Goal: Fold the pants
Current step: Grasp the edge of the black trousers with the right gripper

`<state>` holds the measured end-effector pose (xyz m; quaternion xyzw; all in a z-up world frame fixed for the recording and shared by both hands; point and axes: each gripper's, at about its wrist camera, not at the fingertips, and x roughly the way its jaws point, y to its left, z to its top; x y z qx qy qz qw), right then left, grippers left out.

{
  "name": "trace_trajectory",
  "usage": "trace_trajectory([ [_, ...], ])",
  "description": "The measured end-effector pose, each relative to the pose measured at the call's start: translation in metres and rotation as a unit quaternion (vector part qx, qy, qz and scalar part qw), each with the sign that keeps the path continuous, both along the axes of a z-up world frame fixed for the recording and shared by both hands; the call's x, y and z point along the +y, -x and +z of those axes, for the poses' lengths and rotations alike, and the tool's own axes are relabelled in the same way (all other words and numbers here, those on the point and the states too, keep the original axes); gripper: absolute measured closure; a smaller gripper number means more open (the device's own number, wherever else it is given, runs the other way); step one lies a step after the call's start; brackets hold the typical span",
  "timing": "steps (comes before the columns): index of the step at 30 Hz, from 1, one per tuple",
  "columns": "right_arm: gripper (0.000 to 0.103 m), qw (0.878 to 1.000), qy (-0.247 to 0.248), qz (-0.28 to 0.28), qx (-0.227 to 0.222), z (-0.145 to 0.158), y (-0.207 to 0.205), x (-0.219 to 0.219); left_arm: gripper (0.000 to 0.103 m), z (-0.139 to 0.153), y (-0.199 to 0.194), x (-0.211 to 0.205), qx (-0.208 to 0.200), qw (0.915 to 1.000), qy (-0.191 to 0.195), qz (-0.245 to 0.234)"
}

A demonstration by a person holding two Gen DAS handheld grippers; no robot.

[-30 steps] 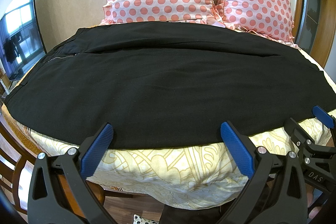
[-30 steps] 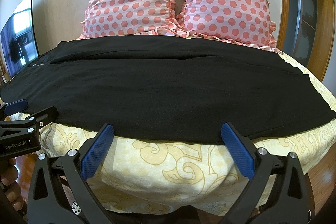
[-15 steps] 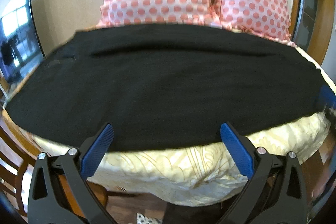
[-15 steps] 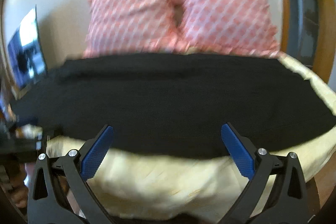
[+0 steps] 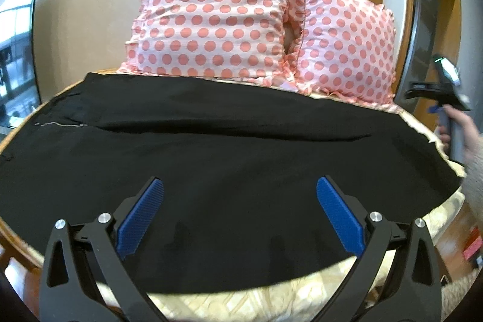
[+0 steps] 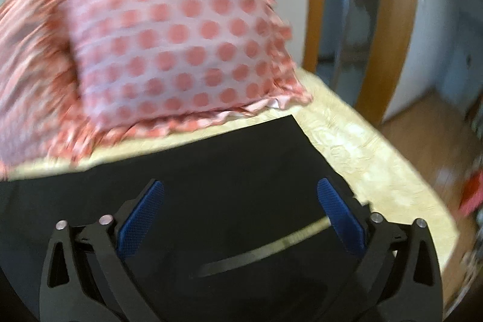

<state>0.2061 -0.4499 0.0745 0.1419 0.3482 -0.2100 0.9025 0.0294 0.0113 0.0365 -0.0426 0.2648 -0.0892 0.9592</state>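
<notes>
My left tongs (image 5: 240, 212) have lifted a little and now hang over the near edge of the pants (image 5: 211, 165) instead of short of it, blue ribbed pads (image 5: 142, 216) spread wide with nothing between. The pants, matte black cloth, lie flat across the cream patterned bed (image 5: 302, 288), a pale stitched line near their left end. Two ruffled polka-dot pillows (image 5: 217, 17) stand behind. My right tongs (image 6: 240, 212) have swung from the middle to the pants' right end, near the hem; their jaws have just narrowed slightly, gripping nothing. That view is blurred, and a thin pale strip (image 6: 271, 246) there is hard to make out.
</notes>
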Motion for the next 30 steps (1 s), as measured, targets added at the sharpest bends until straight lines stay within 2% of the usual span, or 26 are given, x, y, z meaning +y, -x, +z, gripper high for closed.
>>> trace_trajectory([
  [1, 0.026, 1.0, -0.009, -0.013, 0.006, -0.003, -0.013, -0.009, 0.002, -0.001, -0.003, 0.001, -0.007, 0.9999, 0.011, -0.007],
  [3, 0.034, 0.999, -0.01, -0.038, 0.027, -0.013, -0.041, -0.019, 0.002, -0.003, -0.007, 0.002, -0.014, 0.9996, 0.02, -0.012],
  [5, 0.036, 0.997, -0.005, -0.057, 0.049, -0.026, -0.072, -0.031, 0.002, -0.006, -0.012, 0.001, -0.013, 0.9997, 0.016, -0.012],
  [6, 0.042, 0.996, -0.008, -0.066, 0.057, -0.031, -0.085, -0.036, 0.002, -0.008, -0.015, 0.0, -0.012, 0.9998, 0.012, -0.013],
  [8, 0.05, 0.993, -0.033, -0.085, 0.072, -0.043, -0.103, -0.046, 0.002, -0.011, -0.016, -0.002, -0.012, 0.9997, 0.007, -0.018],
  [10, 0.052, 0.988, -0.064, -0.115, 0.084, -0.056, -0.117, -0.058, 0.002, -0.015, -0.019, -0.005, -0.009, 0.9997, 0.0, -0.025],
  [12, 0.054, 0.983, -0.075, -0.14, 0.096, -0.066, -0.128, -0.066, 0.002, -0.018, -0.02, -0.006, -0.004, 0.9995, -0.007, -0.03],
  [17, 0.056, 0.98, -0.023, -0.154, 0.125, -0.075, -0.141, -0.068, 0.002, -0.016, -0.018, -0.007, -0.014, 0.9991, -0.011, -0.038],
  [18, 0.064, 0.98, -0.024, -0.155, 0.121, -0.075, -0.138, -0.07, 0.002, -0.016, -0.018, -0.007, -0.015, 0.9991, -0.012, -0.039],
  [19, 0.078, 0.98, -0.026, -0.159, 0.115, -0.076, -0.134, -0.073, 0.002, -0.016, -0.018, -0.008, -0.016, 0.999, -0.012, -0.04],
  [20, 0.083, 0.981, -0.034, -0.159, 0.103, -0.075, -0.125, -0.076, 0.002, -0.016, -0.017, -0.008, -0.016, 0.9989, -0.009, -0.042],
  [21, 0.093, 0.982, -0.046, -0.157, 0.092, -0.074, -0.118, -0.08, 0.002, -0.016, -0.017, -0.007, -0.014, 0.9989, -0.006, -0.044],
  [22, 0.1, 0.984, -0.071, -0.146, 0.073, -0.075, -0.109, -0.087, 0.002, -0.016, -0.017, -0.007, -0.012, 0.999, -0.003, -0.044],
  [26, 0.101, 0.981, -0.151, -0.12, 0.009, -0.071, -0.066, -0.101, 0.002, -0.017, -0.016, -0.001, -0.004, 0.9993, 0.012, -0.036],
  [30, 0.101, 0.976, -0.184, -0.08, -0.083, -0.043, -0.005, -0.096, 0.002, -0.013, -0.01, 0.006, -0.007, 0.999, 0.031, -0.029],
])
